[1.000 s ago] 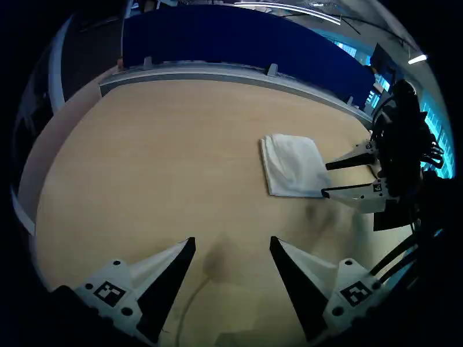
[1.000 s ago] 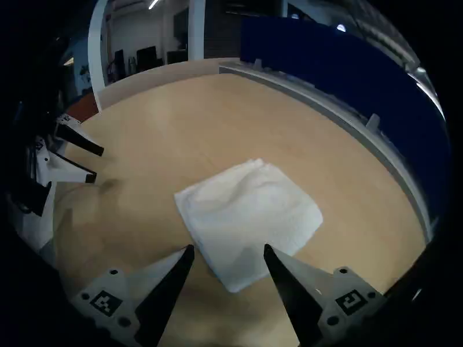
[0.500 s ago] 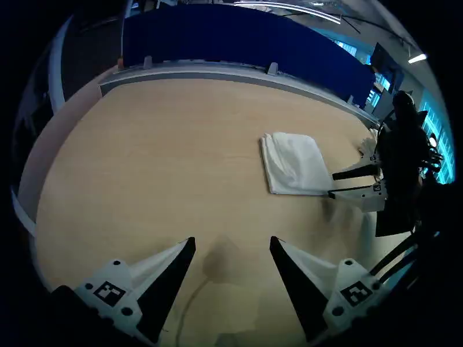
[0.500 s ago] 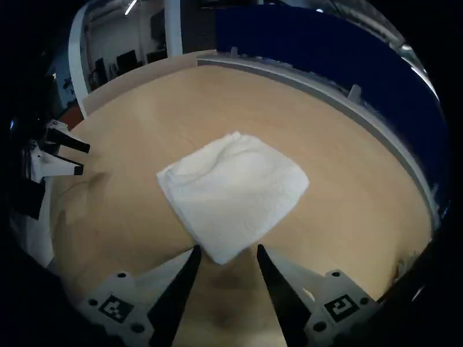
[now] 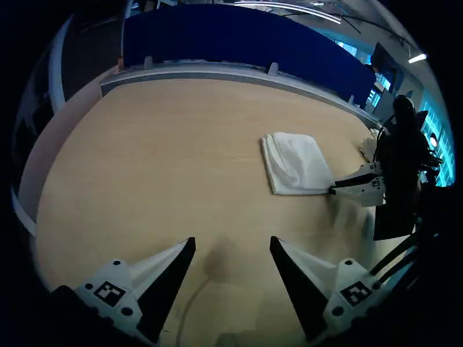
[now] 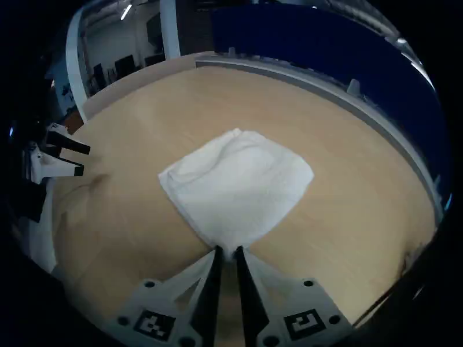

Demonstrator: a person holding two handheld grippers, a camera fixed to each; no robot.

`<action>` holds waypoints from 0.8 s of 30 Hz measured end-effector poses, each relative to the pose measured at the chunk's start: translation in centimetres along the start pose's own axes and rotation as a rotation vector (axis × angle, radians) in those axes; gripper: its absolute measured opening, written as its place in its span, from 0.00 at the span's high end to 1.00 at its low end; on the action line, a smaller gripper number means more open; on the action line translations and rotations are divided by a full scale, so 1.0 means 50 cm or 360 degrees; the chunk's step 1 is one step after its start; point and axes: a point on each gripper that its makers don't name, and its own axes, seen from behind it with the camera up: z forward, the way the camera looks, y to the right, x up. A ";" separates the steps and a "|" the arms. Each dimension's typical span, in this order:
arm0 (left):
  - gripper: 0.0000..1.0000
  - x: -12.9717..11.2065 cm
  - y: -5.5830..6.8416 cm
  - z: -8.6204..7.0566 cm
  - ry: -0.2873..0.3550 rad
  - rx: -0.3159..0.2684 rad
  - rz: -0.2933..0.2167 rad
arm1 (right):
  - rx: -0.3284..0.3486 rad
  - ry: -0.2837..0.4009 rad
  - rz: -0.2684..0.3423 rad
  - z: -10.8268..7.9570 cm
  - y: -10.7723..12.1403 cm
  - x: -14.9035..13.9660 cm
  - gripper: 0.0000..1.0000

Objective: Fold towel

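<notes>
Looking along the left gripper, its two black-tipped fingers are spread wide with nothing between them, hovering over bare light wooden tabletop. The white folded cloth towel lies flat on that table, well off to the right side and nowhere near this gripper.

In the right gripper view, the right gripper is pinched nearly closed, and the towel's nearest corner runs down right between the fingertips, so it's clamped on that corner. You can't see how much cloth is actually caught in there, since the fingers cover it. The rest of the towel sits flat, with some soft wrinkles near the far edge.

From the left gripper view you can spot that same right gripper low at the towel's near right corner. Whatever is holding it is just a dark shape against the bright windows, too murky to make out.

The left gripper also turns up at the far left of the right gripper view, partly cut off at the edge, fingers apart.

A dark blue partition panel runs along the table's far side.
</notes>
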 end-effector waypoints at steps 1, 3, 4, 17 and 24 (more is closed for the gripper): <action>0.05 0.000 0.000 0.000 0.0000 0.0000 0.0000 | -0.0004 0.0004 0.0000 -0.001 0.001 0.002 0.90; 0.05 0.000 0.000 0.000 0.0000 0.0001 0.0000 | -0.0009 0.0011 -0.0004 -0.004 0.001 0.006 0.93; 0.04 0.000 0.000 0.001 0.0000 0.0002 0.0001 | -0.0005 0.0011 -0.0009 -0.006 -0.001 0.008 0.93; 0.05 0.007 0.000 -0.007 0.0018 0.0012 0.0015 | -0.0034 0.0162 -0.0042 -0.062 0.011 0.108 0.94; 0.05 0.012 -0.001 -0.018 0.0032 0.0012 0.0011 | -0.0031 0.0291 -0.0058 -0.126 0.023 0.199 0.95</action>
